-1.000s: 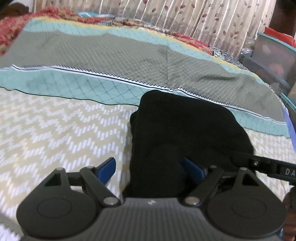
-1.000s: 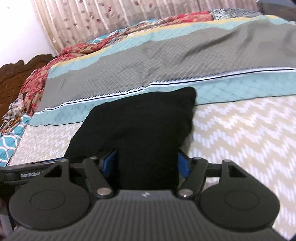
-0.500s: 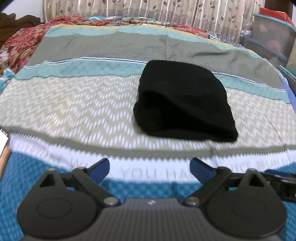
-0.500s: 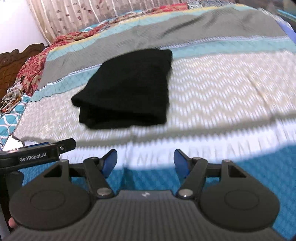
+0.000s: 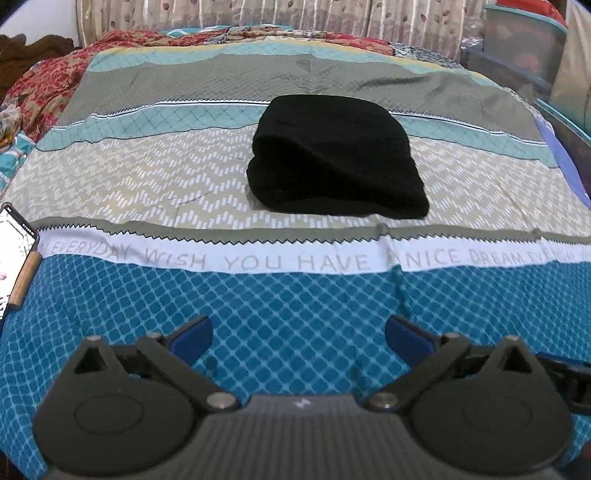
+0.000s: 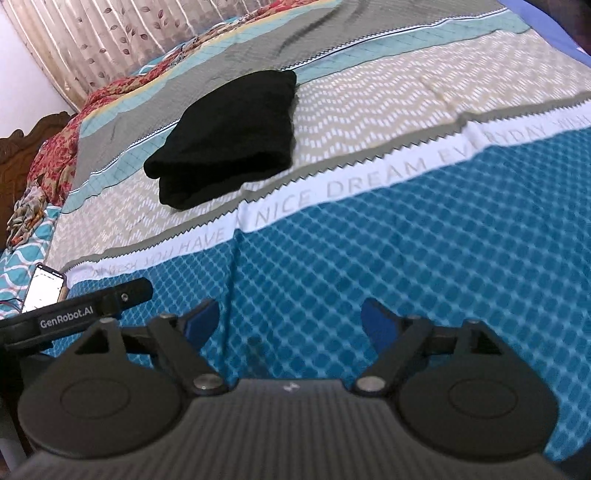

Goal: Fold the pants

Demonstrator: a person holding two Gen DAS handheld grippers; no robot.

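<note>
The black pants (image 5: pixel 334 157) lie folded into a compact bundle on the zigzag-patterned band of the bedspread (image 5: pixel 147 177), far ahead of both grippers. In the right wrist view the same pants (image 6: pixel 229 136) sit up and to the left. My left gripper (image 5: pixel 298 338) hovers over the blue diamond-patterned part of the bed, jaws opening wide with nothing between them. My right gripper (image 6: pixel 291 323) is also back over the blue part, jaws opening, nothing between them. Part of the left gripper (image 6: pixel 85 308) shows at the left edge of the right wrist view.
A lit phone (image 5: pixel 13 251) lies at the bed's left edge, also seen as the phone (image 6: pixel 44 290) in the right wrist view. A red floral blanket (image 5: pixel 48 77) is bunched at the far left. Curtains (image 5: pixel 258 14) hang behind the bed; storage bins (image 5: pixel 524 37) stand at the right.
Both grippers have let go of the black pants, pulled back toward the near edge of the bed, and spread their jaws wider. The pants stay folded where they were left.
</note>
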